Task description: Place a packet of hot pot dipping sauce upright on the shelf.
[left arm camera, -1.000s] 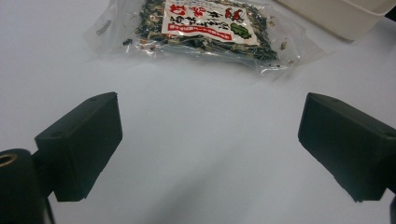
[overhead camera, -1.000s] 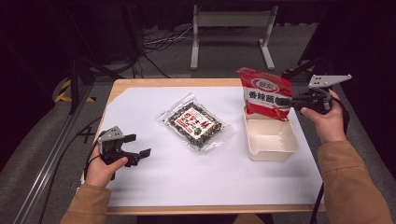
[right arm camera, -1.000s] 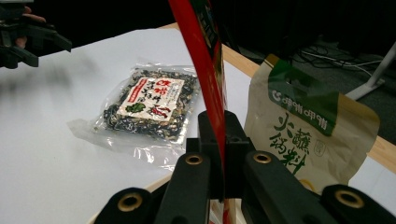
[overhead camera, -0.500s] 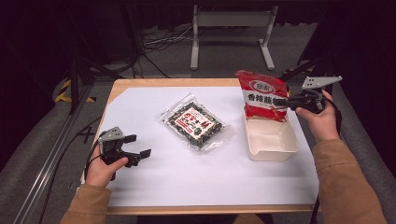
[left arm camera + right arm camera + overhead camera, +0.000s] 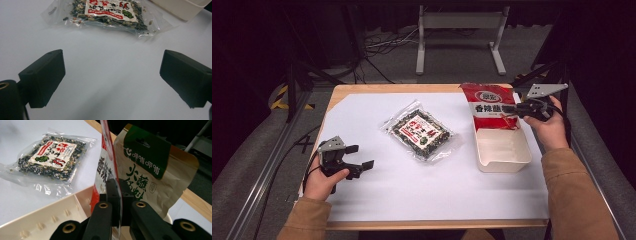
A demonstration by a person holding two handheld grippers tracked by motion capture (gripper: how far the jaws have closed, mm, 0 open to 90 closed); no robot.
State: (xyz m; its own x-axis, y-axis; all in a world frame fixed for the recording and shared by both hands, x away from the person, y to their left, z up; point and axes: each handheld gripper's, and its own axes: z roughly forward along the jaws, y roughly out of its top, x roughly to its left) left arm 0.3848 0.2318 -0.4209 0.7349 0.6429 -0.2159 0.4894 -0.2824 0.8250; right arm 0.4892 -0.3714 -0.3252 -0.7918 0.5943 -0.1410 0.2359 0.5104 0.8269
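1. High view: right gripper [image 5: 515, 111] clamps red snack bag [image 5: 490, 107] upright over cream tray's [image 5: 503, 162] far end.
2. Left gripper view: jaws wide, empty, facing seaweed packet [image 5: 110, 13].
3. Right gripper view: jaws pinch bag's edge.

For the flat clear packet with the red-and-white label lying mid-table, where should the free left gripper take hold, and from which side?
The clear packet with the red-and-white label lies flat on the white table sheet, so its bulging middle offers little to pinch. The thin sealed border at its near-left corner looks best, approached low from the left gripper, whose jaws stand open facing it.
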